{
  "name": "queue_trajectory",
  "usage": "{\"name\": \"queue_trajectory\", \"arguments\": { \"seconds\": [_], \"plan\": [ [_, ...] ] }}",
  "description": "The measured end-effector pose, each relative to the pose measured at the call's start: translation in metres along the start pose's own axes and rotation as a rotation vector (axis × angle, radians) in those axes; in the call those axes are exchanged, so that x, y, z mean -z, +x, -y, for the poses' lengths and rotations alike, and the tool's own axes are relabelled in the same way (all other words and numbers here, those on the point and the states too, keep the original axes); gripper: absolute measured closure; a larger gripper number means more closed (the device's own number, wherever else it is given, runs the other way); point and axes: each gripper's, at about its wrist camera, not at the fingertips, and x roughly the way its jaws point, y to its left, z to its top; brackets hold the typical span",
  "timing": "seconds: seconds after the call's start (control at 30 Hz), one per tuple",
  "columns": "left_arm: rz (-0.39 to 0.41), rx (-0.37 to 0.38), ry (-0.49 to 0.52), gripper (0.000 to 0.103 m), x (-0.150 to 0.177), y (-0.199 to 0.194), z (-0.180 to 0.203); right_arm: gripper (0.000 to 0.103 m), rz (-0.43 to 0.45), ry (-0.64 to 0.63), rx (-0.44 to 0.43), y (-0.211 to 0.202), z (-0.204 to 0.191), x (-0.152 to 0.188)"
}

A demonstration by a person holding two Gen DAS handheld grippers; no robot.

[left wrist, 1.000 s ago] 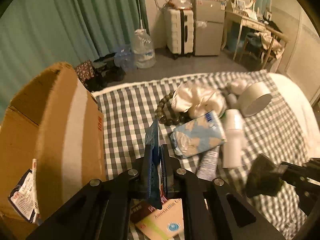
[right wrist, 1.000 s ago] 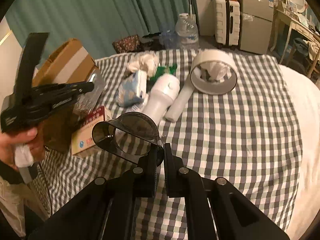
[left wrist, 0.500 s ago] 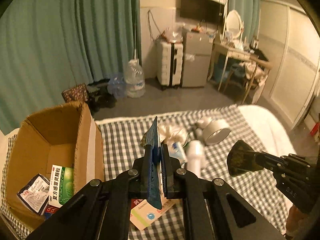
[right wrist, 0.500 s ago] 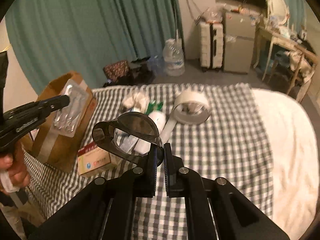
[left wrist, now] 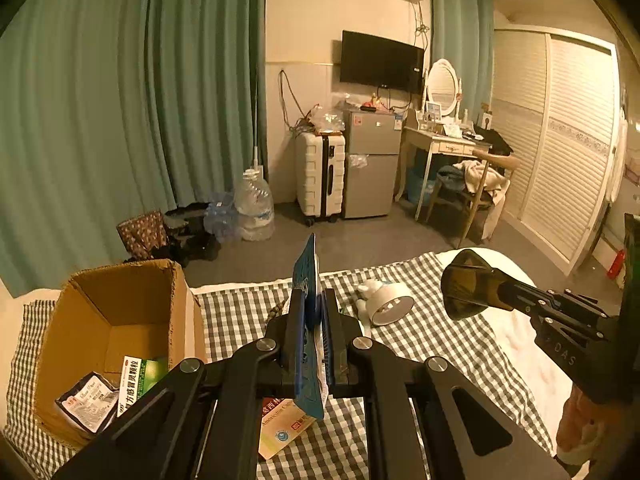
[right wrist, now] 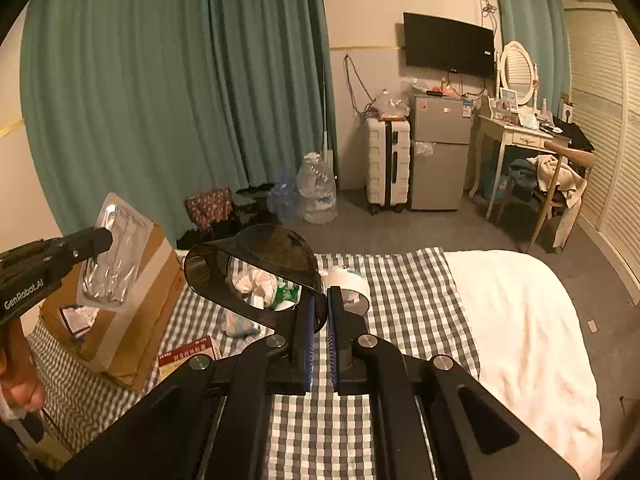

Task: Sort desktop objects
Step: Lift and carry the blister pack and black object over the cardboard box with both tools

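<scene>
Above bed: packet (left wrist: 307,320) in hand-held gripper (left wrist: 312,336)

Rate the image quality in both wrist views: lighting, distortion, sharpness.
Left wrist: dim warm light, strong fisheye bending of the curtain, dark corners; blister pack sharp, edge-on. Right wrist: same amber cast; dark cup semi-transparent, bed clutter visible through it; no motion blur in either.

A cardboard box (left wrist: 120,320) stands at the left edge of the checked cloth (left wrist: 432,336), with 2 packets (left wrist: 86,402) lying in its near corner. A flat carton (left wrist: 284,424) lies on the cloth just right of the box. Farther right sits a round hollow item (left wrist: 390,304). Far behind, on the floor, a water jug (left wrist: 254,204) stands left of a suitcase (left wrist: 320,176), a fridge (left wrist: 370,164) and a dressing table (left wrist: 444,146).
</scene>
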Motion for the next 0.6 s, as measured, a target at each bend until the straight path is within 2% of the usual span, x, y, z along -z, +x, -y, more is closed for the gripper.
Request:
{"name": "queue_trajectory", "arguments": {
  "seconds": [0.33,0.6],
  "plan": [
    [0.033,-0.009,-0.014,0.096,-0.002,-0.017,-0.016,0.097,0.051,-0.019,0.004,-0.010,-0.020,-0.012],
    [0.058,-0.044,-0.042,0.096,-0.001,-0.025,-0.046,0.097,0.086,-0.040,-0.018,-0.009,-0.045,-0.022]
  ]
}}
